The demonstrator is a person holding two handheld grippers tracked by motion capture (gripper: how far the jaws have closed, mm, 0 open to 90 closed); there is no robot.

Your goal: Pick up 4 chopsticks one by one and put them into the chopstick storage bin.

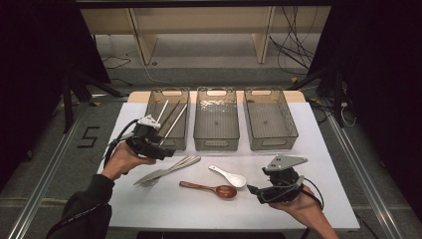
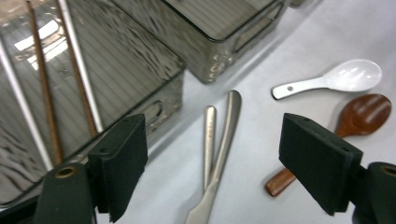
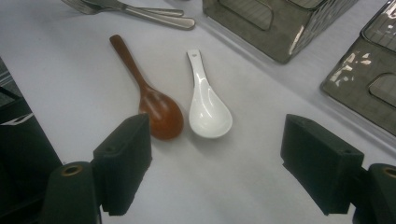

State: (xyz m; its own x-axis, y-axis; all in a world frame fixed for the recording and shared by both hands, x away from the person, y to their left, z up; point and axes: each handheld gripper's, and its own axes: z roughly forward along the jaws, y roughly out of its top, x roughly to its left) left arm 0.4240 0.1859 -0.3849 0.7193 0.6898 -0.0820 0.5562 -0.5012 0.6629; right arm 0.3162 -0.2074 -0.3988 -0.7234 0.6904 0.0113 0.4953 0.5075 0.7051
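Chopsticks (image 1: 171, 118) lie in the left bin (image 1: 168, 142); both grippers, left (image 1: 166, 149) and right (image 1: 254, 191), gape empty. Next, probably, the metal cutlery (image 1: 169, 170) needs grasping.

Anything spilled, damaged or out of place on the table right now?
Nothing spilled or damaged. Chopsticks lean askew in the left bin, ends above its rim. The metal cutlery lies overlapped on the table.

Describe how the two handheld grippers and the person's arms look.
The left gripper and the right gripper are both black, with two blocky black padded jaws. Each carries a grey three-cornered plate on top and trails a black cable. The left sleeve is dark.
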